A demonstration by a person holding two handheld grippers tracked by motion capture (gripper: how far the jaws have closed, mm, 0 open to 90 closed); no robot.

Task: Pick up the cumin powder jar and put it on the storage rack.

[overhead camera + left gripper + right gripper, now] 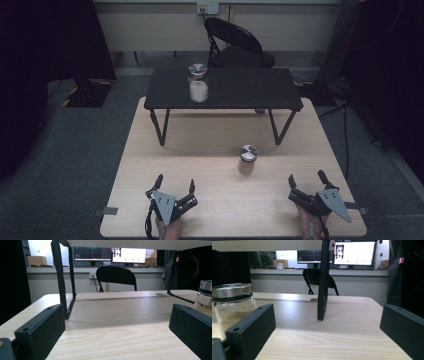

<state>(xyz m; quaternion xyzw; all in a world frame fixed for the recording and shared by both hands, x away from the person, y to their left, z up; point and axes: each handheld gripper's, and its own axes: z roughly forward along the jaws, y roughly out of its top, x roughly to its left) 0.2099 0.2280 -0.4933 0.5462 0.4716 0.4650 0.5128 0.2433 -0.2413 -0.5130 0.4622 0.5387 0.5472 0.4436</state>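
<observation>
Jar (248, 158) stands on the table (200, 165), nearer the right gripper (307, 185). Both grippers, left (175, 186) too, are spread, holding nothing. A sideways nudge could topple it.

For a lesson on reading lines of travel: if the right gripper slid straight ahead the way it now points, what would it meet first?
Probably the black shelf leg, which stands almost dead ahead between the right gripper's open jaws. The jar sits off to the left of that line. Depth is hard to judge.

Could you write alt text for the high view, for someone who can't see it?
Two open hand-held tools, left tool and right tool, rest at a wooden table's near edge. A small jar stands between them, farther in; a bigger jar sits on a black shelf.
</observation>
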